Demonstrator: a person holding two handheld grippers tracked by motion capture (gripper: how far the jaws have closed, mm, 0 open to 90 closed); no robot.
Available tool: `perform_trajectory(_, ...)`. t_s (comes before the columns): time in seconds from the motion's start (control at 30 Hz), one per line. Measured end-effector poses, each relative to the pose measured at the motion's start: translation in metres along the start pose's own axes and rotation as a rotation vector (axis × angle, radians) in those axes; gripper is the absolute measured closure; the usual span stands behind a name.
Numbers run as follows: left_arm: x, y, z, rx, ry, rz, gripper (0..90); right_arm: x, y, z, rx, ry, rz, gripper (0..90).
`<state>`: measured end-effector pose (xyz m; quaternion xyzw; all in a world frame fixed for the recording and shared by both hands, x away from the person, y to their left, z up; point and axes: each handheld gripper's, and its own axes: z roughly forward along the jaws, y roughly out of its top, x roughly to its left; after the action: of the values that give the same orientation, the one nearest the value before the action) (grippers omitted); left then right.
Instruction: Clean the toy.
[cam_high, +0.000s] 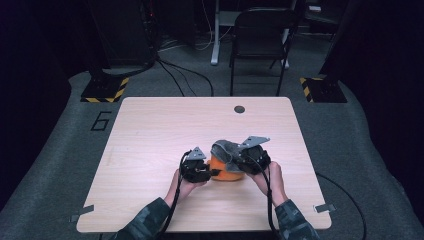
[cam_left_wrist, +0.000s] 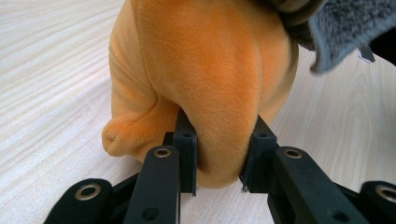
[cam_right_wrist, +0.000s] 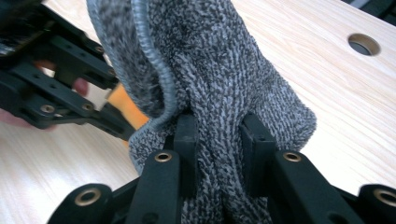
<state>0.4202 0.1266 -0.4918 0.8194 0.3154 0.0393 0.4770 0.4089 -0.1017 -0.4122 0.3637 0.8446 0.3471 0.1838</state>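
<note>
Sensibly, the left gripper (cam_left_wrist: 219, 154) pinched the orange plush toy (cam_left_wrist: 205, 70) steady while the right gripper (cam_right_wrist: 217, 154) clamped the grey cloth (cam_right_wrist: 224, 70), best pulled over it slowly.

A light wooden table (cam_high: 150, 130) with rounded corners bears an orange plush toy (cam_high: 225, 172) at about five o'clock from its middle. A round cable hole (cam_high: 239, 109) sits near the far edge, at one o'clock.

Two hands hold the left gripper (cam_high: 196, 167) and right gripper (cam_high: 252, 156) against an orange soft toy (cam_high: 225, 172) under a grey cloth (cam_high: 224, 150) on the surface (cam_high: 150, 130).
</note>
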Motion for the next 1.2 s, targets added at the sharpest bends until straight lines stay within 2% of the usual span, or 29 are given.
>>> perform_trajectory(0.1,0.001,0.0,0.0,-0.002,-0.004,-0.006,71.4,-0.007,-0.003,0.0,0.002,0.003,0.023,71.6)
perform_trajectory(0.2,0.001,-0.001,0.001,-0.008,-0.006,-0.01,70.8,-0.021,-0.01,0.003,0.016,-0.007,0.056,71.4)
perform_trajectory(0.23,0.001,-0.001,0.001,-0.008,-0.006,-0.01,70.7,-0.021,-0.01,0.003,0.016,-0.007,0.056,71.4)
perform_trajectory(0.3,0.002,-0.001,0.001,-0.01,-0.007,-0.014,70.6,-0.033,-0.017,0.006,0.049,-0.036,0.084,71.4)
perform_trajectory(0.43,0.001,-0.001,0.001,-0.009,-0.008,-0.012,70.3,-0.044,-0.025,0.012,0.07,-0.041,0.118,71.4)
perform_trajectory(0.47,0.002,-0.001,0.001,-0.01,-0.008,-0.016,70.3,-0.051,-0.03,0.016,0.083,-0.047,0.135,71.4)
perform_trajectory(0.7,0.002,-0.001,0.001,-0.011,-0.008,-0.015,70.1,-0.06,-0.04,0.025,0.126,-0.069,0.175,71.3)
perform_trajectory(0.83,0.003,-0.001,0.0,-0.006,-0.008,-0.015,70.0,-0.063,-0.043,0.027,0.15,-0.092,0.164,71.3)
perform_trajectory(0.9,0.003,-0.001,0.0,-0.006,-0.007,-0.016,70.0,-0.066,-0.045,0.029,0.169,-0.095,0.175,71.3)
perform_trajectory(1.0,0.003,-0.002,0.0,-0.013,-0.007,-0.02,69.9,-0.069,-0.043,0.022,0.141,-0.101,0.18,71.6)
perform_trajectory(1.1,0.003,-0.002,-0.001,-0.015,-0.004,-0.022,69.9,-0.067,-0.031,0.002,0.063,-0.086,0.203,71.7)
perform_trajectory(1.2,0.002,-0.001,-0.001,-0.008,-0.002,-0.015,69.7,-0.055,-0.016,-0.02,-0.015,-0.043,0.183,71.7)
